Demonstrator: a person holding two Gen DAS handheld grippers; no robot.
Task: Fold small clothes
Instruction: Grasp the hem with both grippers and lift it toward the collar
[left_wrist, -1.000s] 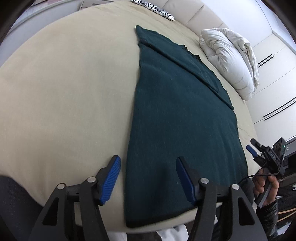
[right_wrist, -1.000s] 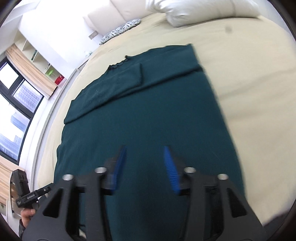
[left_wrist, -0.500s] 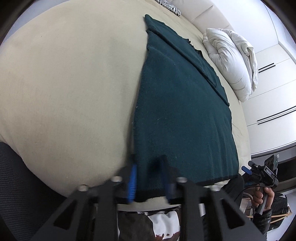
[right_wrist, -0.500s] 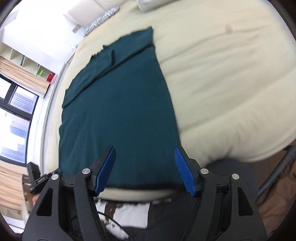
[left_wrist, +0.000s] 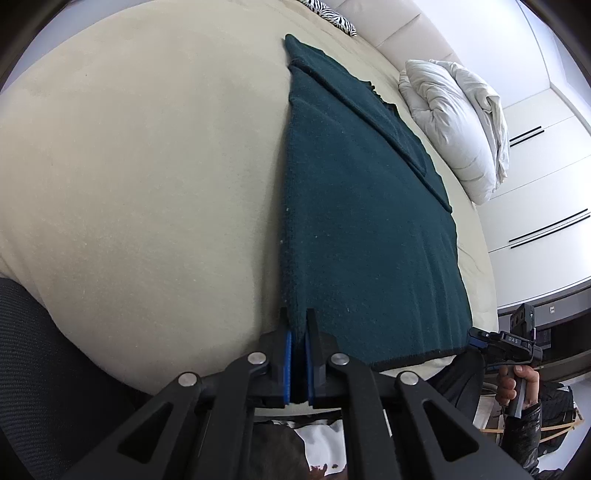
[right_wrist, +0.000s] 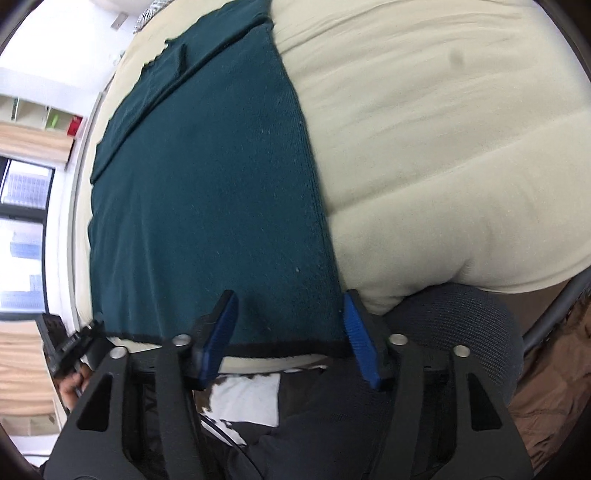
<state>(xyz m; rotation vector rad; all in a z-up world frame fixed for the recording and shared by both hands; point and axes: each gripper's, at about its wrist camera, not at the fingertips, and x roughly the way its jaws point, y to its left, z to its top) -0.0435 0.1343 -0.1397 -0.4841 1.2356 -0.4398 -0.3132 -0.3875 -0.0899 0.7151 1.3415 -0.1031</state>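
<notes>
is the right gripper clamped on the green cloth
No, the right gripper stands open, its blue pads apart over the green cloth's hem.

The dark green garment (left_wrist: 365, 229) was a matt, fuzzy knit cloth, lying on the bed (left_wrist: 147, 177) with its smooth, soft beige cover. The left claw (left_wrist: 298, 354) was matt black plastic with ribbed blue pads (left_wrist: 288, 363) and shiny metal rivets (left_wrist: 257, 358).

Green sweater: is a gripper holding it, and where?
The left gripper pinches the green sweater at its near bottom corner. The right gripper is open, holding nothing.

Dark teal knit garment (left_wrist: 362, 221) lies flat on the bed; sleeves folded across.
</notes>
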